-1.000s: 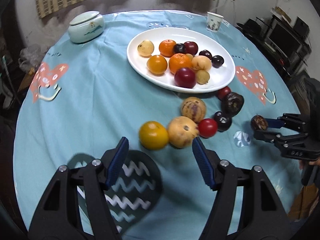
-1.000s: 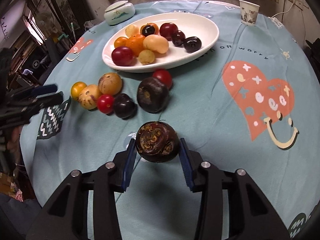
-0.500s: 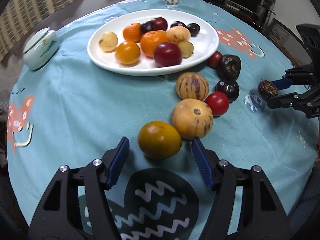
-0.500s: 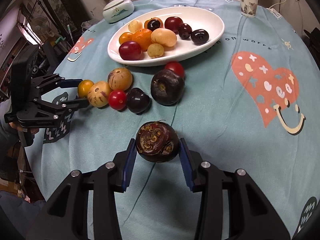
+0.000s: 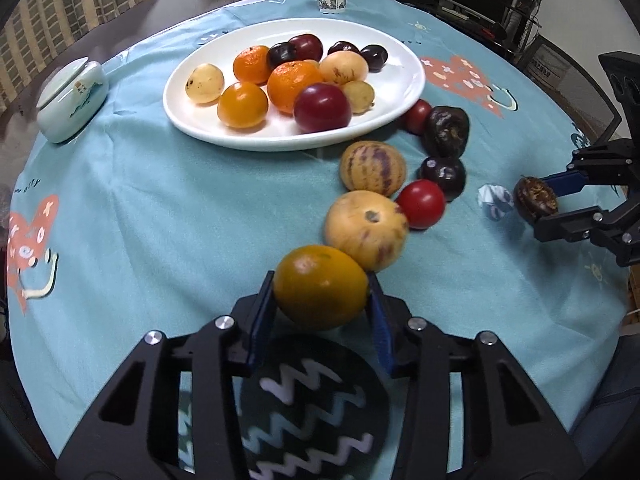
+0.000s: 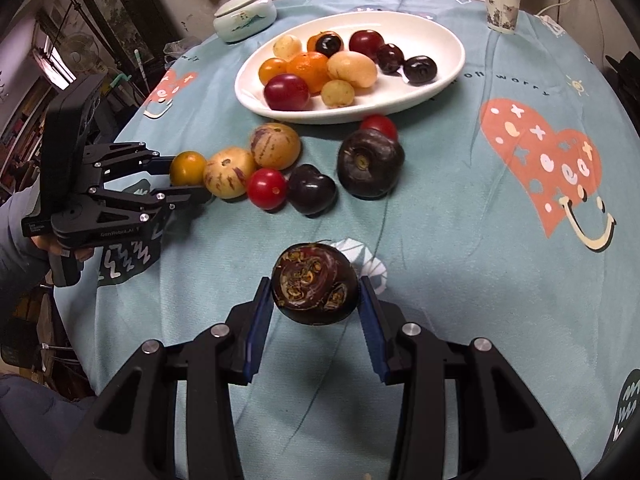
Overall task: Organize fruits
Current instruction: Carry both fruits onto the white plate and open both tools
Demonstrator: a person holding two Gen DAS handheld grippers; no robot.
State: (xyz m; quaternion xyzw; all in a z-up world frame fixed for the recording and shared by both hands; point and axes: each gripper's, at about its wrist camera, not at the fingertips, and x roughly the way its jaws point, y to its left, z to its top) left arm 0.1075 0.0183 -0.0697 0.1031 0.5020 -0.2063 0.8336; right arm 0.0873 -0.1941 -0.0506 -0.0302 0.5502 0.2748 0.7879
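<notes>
White plate [image 5: 404, 92] heaped with mixed fruit, left claw [image 5: 321, 304] closing on orange fruit [image 5: 320, 286], right claw [image 6: 314, 308] pinching dark fruit [image 6: 315, 282]

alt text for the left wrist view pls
Left tongs closing around a yellow-orange fruit on a teal tablecloth. Beyond lie loose fruits and a white plate piled with fruit; at right, the right tongs grip a dark brown fruit.
</notes>
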